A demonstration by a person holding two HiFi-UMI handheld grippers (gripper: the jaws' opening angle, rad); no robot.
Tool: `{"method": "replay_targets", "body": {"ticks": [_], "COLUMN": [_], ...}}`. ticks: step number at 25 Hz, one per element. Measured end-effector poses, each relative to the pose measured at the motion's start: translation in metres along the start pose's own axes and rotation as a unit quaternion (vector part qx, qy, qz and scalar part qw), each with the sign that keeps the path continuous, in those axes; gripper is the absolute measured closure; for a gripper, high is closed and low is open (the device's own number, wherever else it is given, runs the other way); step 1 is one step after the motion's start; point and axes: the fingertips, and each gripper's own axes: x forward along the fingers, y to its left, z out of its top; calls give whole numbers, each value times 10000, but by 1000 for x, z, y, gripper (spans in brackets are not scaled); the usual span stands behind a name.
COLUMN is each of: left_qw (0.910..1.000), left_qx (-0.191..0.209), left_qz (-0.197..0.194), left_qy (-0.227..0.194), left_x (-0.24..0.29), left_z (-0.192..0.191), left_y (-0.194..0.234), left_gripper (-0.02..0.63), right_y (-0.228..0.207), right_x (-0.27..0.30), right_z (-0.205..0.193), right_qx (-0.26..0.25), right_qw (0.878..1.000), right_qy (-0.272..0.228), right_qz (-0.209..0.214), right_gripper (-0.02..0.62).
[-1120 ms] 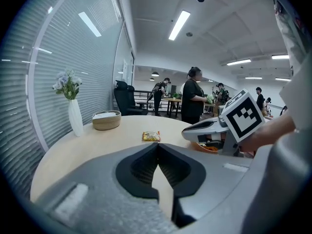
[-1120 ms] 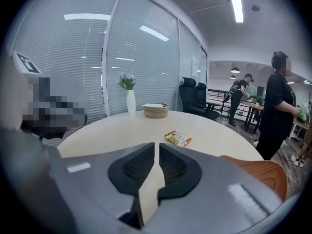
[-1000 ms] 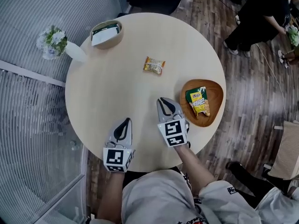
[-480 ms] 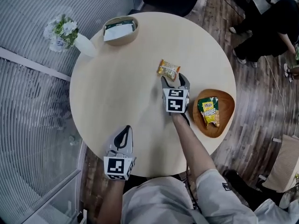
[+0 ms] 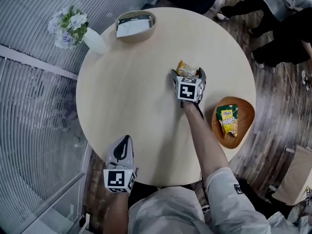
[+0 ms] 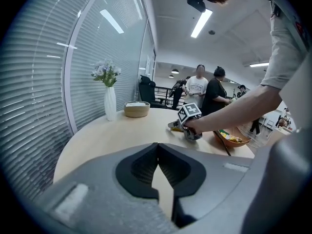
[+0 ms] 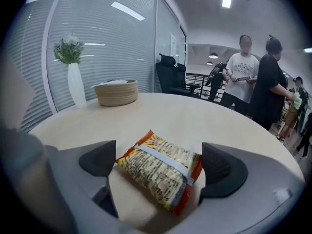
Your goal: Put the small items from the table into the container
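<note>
An orange snack packet [image 5: 186, 69] lies flat on the round pale table [image 5: 131, 96]. My right gripper [image 5: 187, 74] reaches over it, its jaws wide and still opening. In the right gripper view the packet [image 7: 161, 170] sits between the two dark pads [image 7: 100, 161] without either one pressing on it. A wooden bowl [image 5: 246, 112] at the table's right edge holds a green and yellow packet [image 5: 227, 121]. My left gripper [image 5: 125, 140] hangs at the near table edge, its jaws shut and nothing in them [image 6: 157, 147].
A white vase of flowers [image 5: 73, 27] and a round woven basket [image 5: 135, 24] with white contents stand at the far left rim. People [image 5: 287, 13] stand on the wooden floor beyond the table's far right. A glass wall with blinds [image 5: 34, 111] runs along the left.
My right gripper moved away from the wooden bowl to the orange packet, and its jaws went from shut to wide around it. My left gripper drew back toward the near edge.
</note>
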Motion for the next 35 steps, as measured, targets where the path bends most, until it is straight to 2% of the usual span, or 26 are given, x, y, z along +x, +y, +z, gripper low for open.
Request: {"method": "replay_targets", "body": {"ticks": [3,6,10,18,24,29,35], "left_qw": [10000,10000,10000,9998,9990,9978,9954], "left_qx": [-33,-37,-11,63,177,279,409], "left_qz": [52,39,-30,-207,-405,-572,-845], "left_qy": [22,21,22,-45,-95,-158,-169], "left_x": [-1,-1,-1,1,6,14,29], "left_z": [-2,-3,-4,1,8,16,24], "left_y": [5,4,-4,-26,-52,-73,-101], "left_gripper": [618,618,617,618,618,617,618], "right_y": [1,8,12,26,16,-28,-111], "right_x": [-2,-10,-26,-85,-162,-230,-279], "right_z": [-4,-10,-12,-4,13,16,-45], "right_qx": [-61,-170,-16,-45,52,173,658], "right_qw": [10000,9997,9997,9989,9953,9917,9930], "right_qy": [43,183,150,-251,-886,-1275,-848], "right_qz": [-17,68,194,395,391,22,-487], "right_gripper": [79,248,307,316,314,311,305]}}
